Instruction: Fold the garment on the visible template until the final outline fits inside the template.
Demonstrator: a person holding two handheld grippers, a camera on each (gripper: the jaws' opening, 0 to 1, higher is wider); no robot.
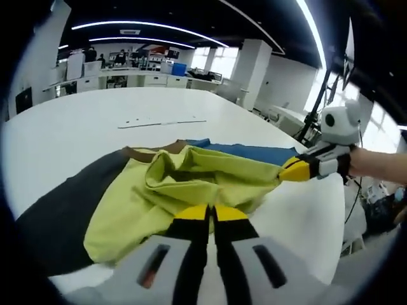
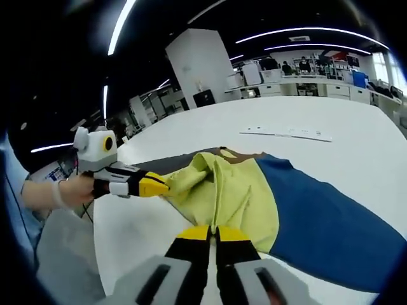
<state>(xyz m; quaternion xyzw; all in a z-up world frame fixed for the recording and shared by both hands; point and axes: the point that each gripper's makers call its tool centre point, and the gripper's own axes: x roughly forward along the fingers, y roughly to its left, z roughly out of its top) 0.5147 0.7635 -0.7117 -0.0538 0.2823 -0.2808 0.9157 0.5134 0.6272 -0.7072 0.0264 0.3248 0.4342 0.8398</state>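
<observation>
1. Here, in the left gripper view, the left gripper (image 1: 212, 213) has its yellow-tipped jaws pressed together on the near edge of the garment (image 1: 191, 184).
2. In the right gripper view, the right gripper (image 2: 213, 234) is likewise clamped on the yellow cloth.
3. The garment, with yellow-green, blue and dark grey panels, lies bunched on the white table (image 1: 76, 127).
4. Farther off lies a thin white strip (image 2: 286, 133).
5. Desks and ceiling lights stand beyond.

A large white table (image 1: 76, 127) stands in an open-plan office with curved ceiling light strips (image 1: 146, 28), white pillars (image 2: 200, 63) and distant desks (image 1: 152, 79).
</observation>
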